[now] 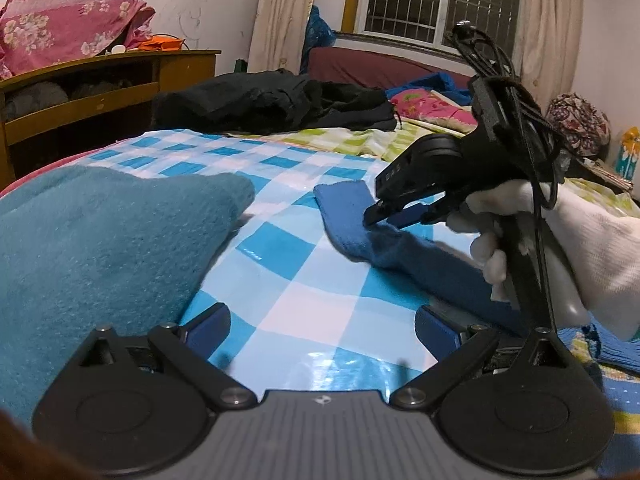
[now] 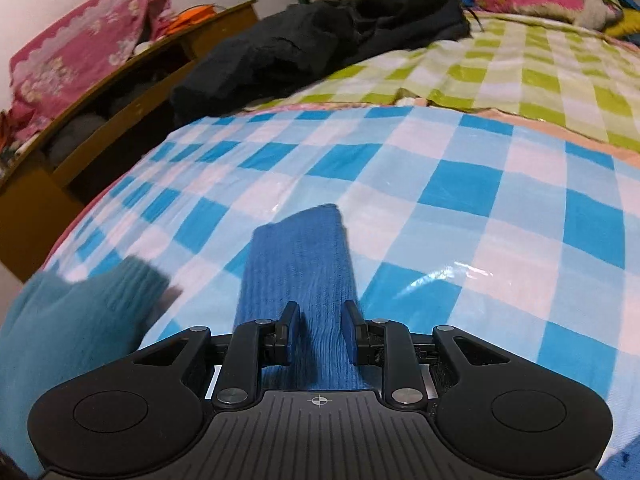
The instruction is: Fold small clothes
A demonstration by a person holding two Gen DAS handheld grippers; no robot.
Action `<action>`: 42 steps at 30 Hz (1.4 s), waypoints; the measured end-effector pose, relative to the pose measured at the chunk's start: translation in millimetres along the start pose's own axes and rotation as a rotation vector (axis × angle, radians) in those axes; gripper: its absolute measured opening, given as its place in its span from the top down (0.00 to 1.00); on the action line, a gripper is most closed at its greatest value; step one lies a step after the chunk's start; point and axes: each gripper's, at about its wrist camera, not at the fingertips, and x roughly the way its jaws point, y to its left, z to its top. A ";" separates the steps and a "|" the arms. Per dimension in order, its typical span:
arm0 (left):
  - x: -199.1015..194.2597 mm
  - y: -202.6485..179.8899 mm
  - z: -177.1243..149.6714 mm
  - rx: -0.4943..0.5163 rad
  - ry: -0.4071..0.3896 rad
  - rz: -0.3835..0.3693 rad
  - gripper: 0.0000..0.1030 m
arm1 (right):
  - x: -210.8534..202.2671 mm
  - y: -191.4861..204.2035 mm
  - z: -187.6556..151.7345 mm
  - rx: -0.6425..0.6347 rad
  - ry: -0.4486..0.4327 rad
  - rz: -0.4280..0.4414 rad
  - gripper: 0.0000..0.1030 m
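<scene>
A small blue knitted garment (image 2: 298,264) is laid lengthwise on the blue-and-white checked sheet (image 2: 480,208) that covers the bed, roughly in the middle of that sheet, with its squared far end pointed toward the black clothing (image 2: 312,36) heaped farther up the bed. The right gripper (image 2: 319,334) is placed low over the near part of this garment; its jaws are spread a little on either side of a raised lengthwise ridge of the cloth, and whether the pads already touch the fabric cannot be told. In the left wrist view the same tool (image 1: 394,216) is seen held by a white-gloved hand (image 1: 560,240), its tips brought down at the garment (image 1: 352,220), presumably so that a fold of cloth can be pinched and carried over toward the far end. The left gripper (image 1: 320,330) is kept back near the nearer edge of the bed with its jaws spread wide and nothing between them, hovering over bare sheet, probably held ready to pin or smooth the cloth once a fold is made. A teal fleece item (image 1: 100,248) is bunched at the left edge of the checked sheet, apart from the blue garment, and is judged to be waiting its turn. The folding of the blue piece seems barely begun
</scene>
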 end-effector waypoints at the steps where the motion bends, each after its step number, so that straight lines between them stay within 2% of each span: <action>1: 0.3 1.4 -0.4 -0.004 0.001 0.002 0.00 | -0.9 -1.6 1.5 0.013 -0.010 0.003 0.76; 5: 2.2 7.8 0.0 -0.035 0.007 -0.004 0.00 | -9.2 -9.5 7.8 0.021 -0.049 -0.001 0.75; 8: 3.1 9.0 -0.2 -0.047 0.013 -0.012 0.00 | 0.0 -11.1 9.5 0.021 -0.019 -0.021 0.75; 12: 1.0 8.1 -0.5 -0.043 0.008 -0.014 0.00 | 12.1 -2.3 8.4 0.015 0.001 0.023 0.75; 15: 2.0 7.7 -1.4 -0.043 0.014 -0.014 0.00 | 21.2 9.4 8.6 -0.032 0.020 -0.006 0.76; 17: 2.6 7.9 -1.2 -0.047 0.018 -0.020 0.00 | 20.9 13.1 9.8 -0.040 0.033 -0.011 0.87; 20: -0.4 5.9 -0.7 -0.041 0.008 -0.030 0.00 | 9.1 12.7 9.5 -0.023 0.018 -0.004 0.90; 24: -5.5 -1.4 -2.0 -0.017 -0.013 -0.048 0.00 | -30.4 3.6 11.7 0.014 -0.054 0.001 0.91; 32: -22.3 -30.0 -10.0 0.065 -0.054 -0.107 0.00 | -159.8 -47.4 3.2 0.143 -0.248 -0.047 0.91; 36: -34.5 -53.4 -15.9 0.121 -0.080 -0.141 0.00 | -234.6 -86.3 -20.5 0.216 -0.346 -0.094 0.91; 42: -46.3 -98.7 -21.8 0.195 -0.091 -0.187 0.00 | -313.9 -143.0 -80.0 0.342 -0.442 -0.202 0.91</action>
